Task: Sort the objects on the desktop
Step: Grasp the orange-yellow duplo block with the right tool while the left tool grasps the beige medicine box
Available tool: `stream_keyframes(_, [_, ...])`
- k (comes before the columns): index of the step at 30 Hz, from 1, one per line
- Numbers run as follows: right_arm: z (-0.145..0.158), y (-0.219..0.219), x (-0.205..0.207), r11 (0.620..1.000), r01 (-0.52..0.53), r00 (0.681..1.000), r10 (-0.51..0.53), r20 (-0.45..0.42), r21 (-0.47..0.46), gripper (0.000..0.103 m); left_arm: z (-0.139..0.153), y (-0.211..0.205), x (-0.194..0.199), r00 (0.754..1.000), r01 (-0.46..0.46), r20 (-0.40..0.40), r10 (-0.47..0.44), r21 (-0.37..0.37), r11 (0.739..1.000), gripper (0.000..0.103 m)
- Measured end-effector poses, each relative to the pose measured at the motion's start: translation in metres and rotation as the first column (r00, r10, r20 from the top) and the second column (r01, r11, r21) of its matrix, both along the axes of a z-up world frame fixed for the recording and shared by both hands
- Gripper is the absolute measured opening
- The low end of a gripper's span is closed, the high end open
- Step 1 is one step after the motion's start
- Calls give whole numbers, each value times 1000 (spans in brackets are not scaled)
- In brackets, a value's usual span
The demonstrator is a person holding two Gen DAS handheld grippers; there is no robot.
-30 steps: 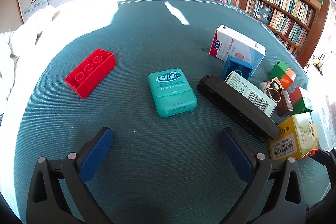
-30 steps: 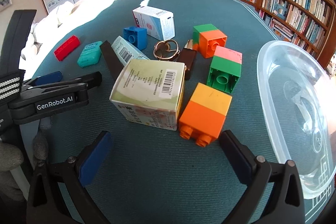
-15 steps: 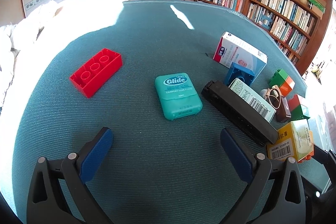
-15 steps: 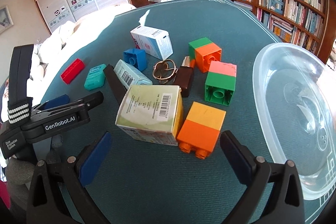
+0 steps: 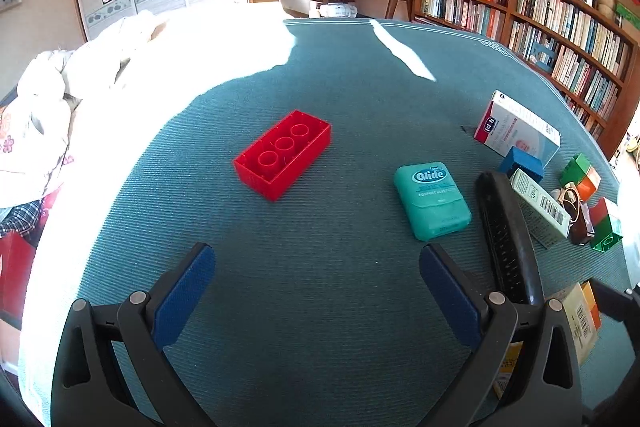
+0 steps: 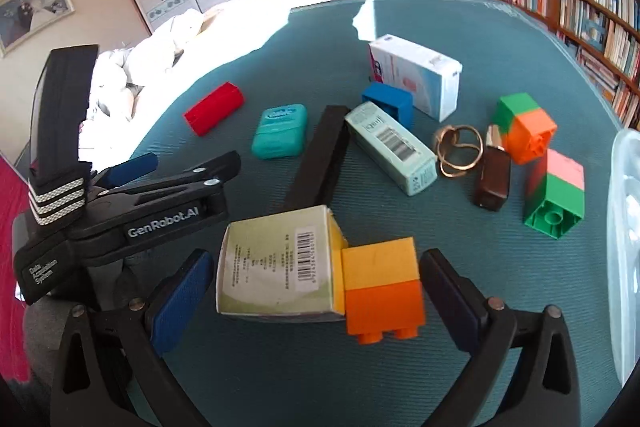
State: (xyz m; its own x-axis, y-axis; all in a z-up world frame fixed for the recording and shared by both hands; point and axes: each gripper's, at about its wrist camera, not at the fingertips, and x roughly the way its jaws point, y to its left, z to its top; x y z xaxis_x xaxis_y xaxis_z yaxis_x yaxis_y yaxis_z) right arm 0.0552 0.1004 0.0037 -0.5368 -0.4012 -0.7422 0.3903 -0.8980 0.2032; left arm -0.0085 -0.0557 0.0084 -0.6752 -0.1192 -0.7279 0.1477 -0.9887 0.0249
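Our right gripper [image 6: 314, 301] has its jaws spread wide and holds nothing, but it has closed in: the pale carton [image 6: 276, 267] and the yellow-and-orange brick [image 6: 382, 285] touching its side now sit right between the blue pads, where half a second ago they lay further ahead. We read that as lining up a grab, though with two things side by side in the gap we cannot tell which one we mean to take. Our left gripper [image 5: 316, 281] is just as wide open and empty, over bare teal desk [image 5: 340, 75], and it has swung left: the red brick [image 5: 282, 159] now lies ahead near the middle of its view, upside down, while the Glide floss case [image 5: 432, 201] has slid off to the right.

Further out in the right view, the black bar [image 6: 320, 159] lies against the long barcode box [image 6: 390, 149], with a blue brick [image 6: 388, 105] and a white-and-blue carton [image 6: 416, 81] behind. To the right we have gold rings [image 6: 458, 147], a small brown block [image 6: 492, 183], a green-and-orange brick [image 6: 526, 127] and a pink-and-green brick [image 6: 556, 193]. The clear tub [image 6: 626, 247] at the right edge looks like our drop spot, and nothing from the desk is in the part we can see, so we judge the sorting is barely begun
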Motion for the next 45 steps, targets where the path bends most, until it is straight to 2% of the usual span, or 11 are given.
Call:
stream_keyframes(4, [24,10,3,984,143,980,-126,-155,105,103,1,5,0,1000,22,-16,-22,-23,999,103])
stream_keyframes(10, [29,39,-24,953,296,950,-286,-126,67,103,0,-1,2,1000,24,-15,-24,0,1000,103])
stream_keyframes(13, [19,47,-25,972,234,972,-235,-26,-23,103,-2,-9,-3,1000,7,-3,-7,32,999,103])
stream_keyframes(15, [11,46,-25,979,110,993,-100,68,-169,103,-1,-9,2,1000,2,-2,-2,39,999,103])
stream_keyframes(17, [6,38,-13,973,45,996,-25,87,-228,103,0,-7,4,1000,2,-4,-2,33,999,103])
stream_keyframes(21, [6,35,12,985,-1,999,8,37,-175,103,2,-3,1,1000,13,-9,-13,11,1000,103])
stream_keyframes(28, [-2,45,48,995,55,998,-57,-19,-80,102,12,0,13,999,33,-9,-33,-5,999,103])
stream_keyframes(31, [-9,43,56,996,72,997,-73,-15,-48,91,20,0,21,999,43,-12,-43,22,999,103])
stream_keyframes(33, [-11,41,61,996,84,996,-84,-7,-34,77,25,1,27,998,58,-18,-57,38,998,103])
stream_keyframes(36, [-13,40,67,995,90,996,-90,4,-32,66,34,9,35,996,86,-35,-85,37,996,103])
stream_keyframes(45, [-16,31,55,990,136,991,-136,15,39,52,50,53,57,971,236,-63,-233,56,970,103])
